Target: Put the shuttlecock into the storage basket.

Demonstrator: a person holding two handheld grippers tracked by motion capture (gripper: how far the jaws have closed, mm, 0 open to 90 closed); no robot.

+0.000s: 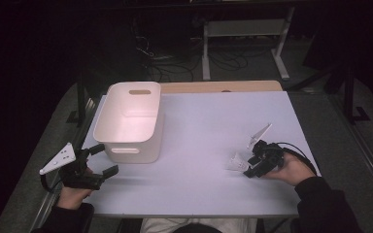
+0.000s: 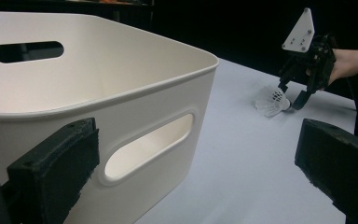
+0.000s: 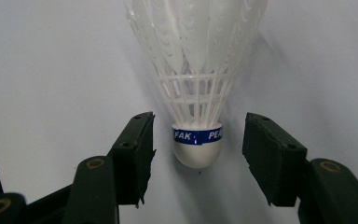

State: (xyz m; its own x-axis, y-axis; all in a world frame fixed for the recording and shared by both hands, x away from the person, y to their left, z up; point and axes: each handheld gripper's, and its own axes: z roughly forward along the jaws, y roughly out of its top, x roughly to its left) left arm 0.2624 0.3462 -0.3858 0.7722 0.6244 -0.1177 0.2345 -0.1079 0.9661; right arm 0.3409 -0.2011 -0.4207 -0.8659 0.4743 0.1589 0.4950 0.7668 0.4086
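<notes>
A white plastic shuttlecock (image 1: 235,162) (image 2: 271,101) lies on the white table (image 1: 199,121) at the right, its skirt pointing left. My right gripper (image 1: 249,167) (image 2: 290,97) is low on the table with its jaws on either side of the round cork; in the right gripper view (image 3: 198,154) a gap shows between each pad and the cork of the shuttlecock (image 3: 198,70), so it is open. My left gripper (image 1: 106,159) (image 2: 191,154) stands open at the table's front left, just in front of the white basket (image 1: 148,150) (image 2: 135,98), with nothing between its jaws.
The basket is empty, with slot handles in its end walls, and stands at the left half of the table. A wooden strip (image 1: 223,86) runs along the far edge. Beyond it are a dark floor, cables and a white stand leg (image 1: 281,53).
</notes>
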